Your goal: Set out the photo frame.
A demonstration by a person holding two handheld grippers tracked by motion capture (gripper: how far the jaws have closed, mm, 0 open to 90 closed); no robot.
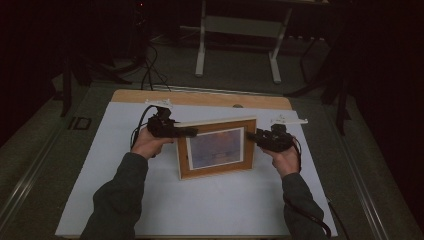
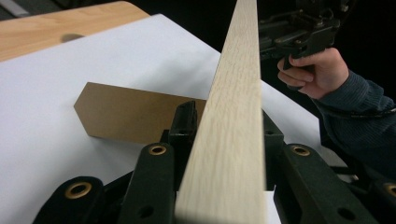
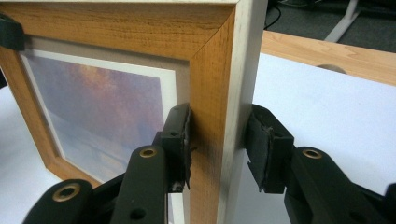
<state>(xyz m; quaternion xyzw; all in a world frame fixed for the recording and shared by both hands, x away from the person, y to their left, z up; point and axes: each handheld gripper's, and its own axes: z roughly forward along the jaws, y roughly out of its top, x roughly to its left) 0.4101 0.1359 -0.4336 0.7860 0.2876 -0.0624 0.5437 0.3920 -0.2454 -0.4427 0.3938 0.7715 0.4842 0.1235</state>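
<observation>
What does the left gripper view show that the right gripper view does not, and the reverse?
Left gripper view: the brown stand behind the picture frame, and the person's right hand. Right gripper view: the frame's front, with a purple and orange print. Shared: the frame's pale side between left tongs or right tongs, the white sheet, the wooden table.

The picture frame [image 1: 218, 171] has a warm honey-brown wood-grain front and pale, whitish edges; its print [image 1: 216, 148] blends hazy purple, blue and orange. The surface [image 1: 200, 205] is white, with a light wood strip [image 1: 200, 98] behind. Both hand-held grippers are black.
</observation>
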